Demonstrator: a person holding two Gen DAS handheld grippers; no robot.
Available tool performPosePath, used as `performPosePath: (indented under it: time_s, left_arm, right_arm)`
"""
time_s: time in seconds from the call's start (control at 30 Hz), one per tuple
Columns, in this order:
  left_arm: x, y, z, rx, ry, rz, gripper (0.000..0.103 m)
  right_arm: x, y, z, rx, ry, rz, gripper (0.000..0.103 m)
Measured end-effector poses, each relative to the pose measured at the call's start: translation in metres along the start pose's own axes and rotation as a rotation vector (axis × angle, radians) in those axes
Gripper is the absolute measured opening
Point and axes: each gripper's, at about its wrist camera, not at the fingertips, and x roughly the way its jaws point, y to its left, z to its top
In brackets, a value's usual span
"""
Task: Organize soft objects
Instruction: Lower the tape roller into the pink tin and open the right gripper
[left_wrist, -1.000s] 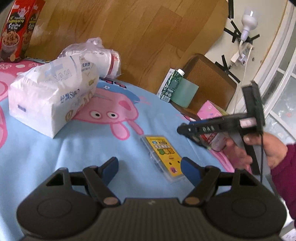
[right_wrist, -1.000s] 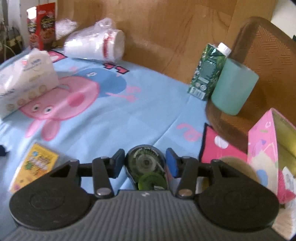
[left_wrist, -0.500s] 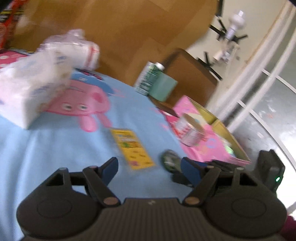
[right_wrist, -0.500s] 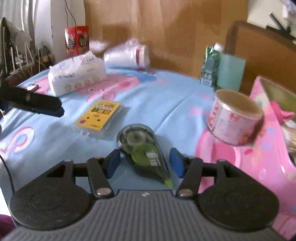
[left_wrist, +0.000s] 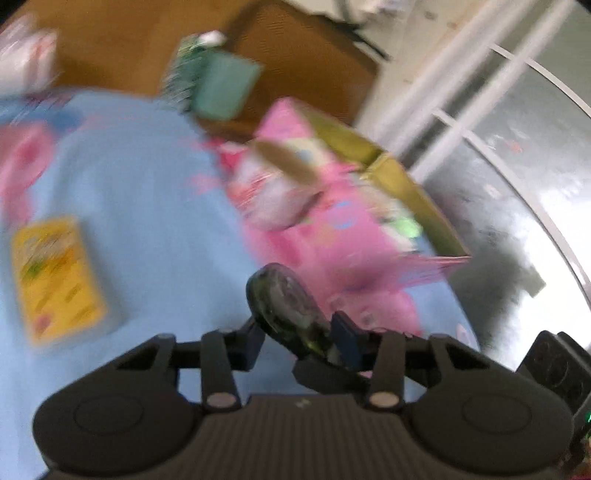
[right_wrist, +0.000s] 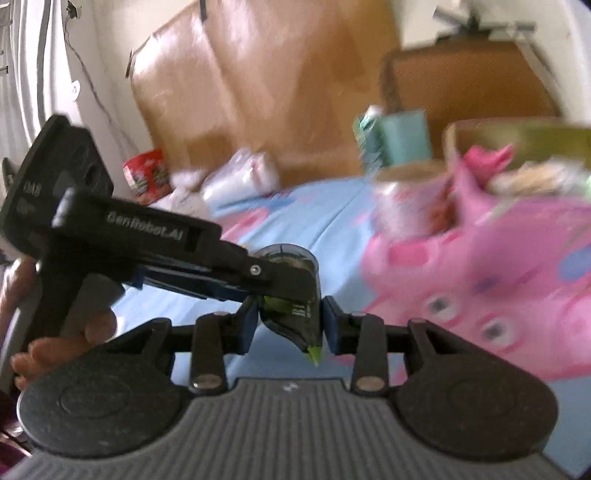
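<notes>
Both tongs are meeting on the correction tape dispenser (right_wrist: 291, 295): the right tongs (right_wrist: 288, 325) are gripping its body between nearly closed fingers, while the left tongs (left_wrist: 299, 341) are reaching in from the left and clamping its rounded end. Beyond the tongs, a pink box (left_wrist: 332, 221) is lying ahead to the right, a yellow card pack (left_wrist: 55, 277) ahead-left on the blue sheet (left_wrist: 147, 184).

a yellow card pack (left_wrist: 55, 280) is seen lying flat on the blue cartoon tablecloth (left_wrist: 147, 206); a green carton (left_wrist: 184, 77) stands beside a teal cup (left_wrist: 225, 88).
</notes>
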Motion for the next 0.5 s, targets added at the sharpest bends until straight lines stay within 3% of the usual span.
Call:
performPosePath:
  time_s: [0.13, 0.23, 0.37, 0.43, 0.5]
  left_arm:
    - [0.019, -0.049, 0.033, 0.135, -0.036, -0.026, 0.041]
    - [0.045, -0.079, 0.054, 0.2, -0.035, -0.037, 0.041]
    - [0.09, -0.104, 0.075, 0.248, 0.017, -0.017, 0.041]
    - [0.109, -0.108, 0.082, 0.239, 0.032, -0.004, 0.049]
    - [0.125, -0.107, 0.089, 0.204, 0.059, -0.002, 0.049]
  right_arm:
    - [-0.022, -0.017, 0.019, -0.043, -0.124, -0.107, 0.04]
    - [-0.027, -0.037, 0.036, -0.078, -0.163, -0.204, 0.04]
    - [-0.027, -0.071, 0.051, -0.064, -0.116, -0.272, 0.04]
    - [-0.024, -0.093, 0.061, -0.032, -0.072, -0.274, 0.04]
    - [-0.02, -0.117, 0.074, 0.021, -0.013, -0.258, 0.04]
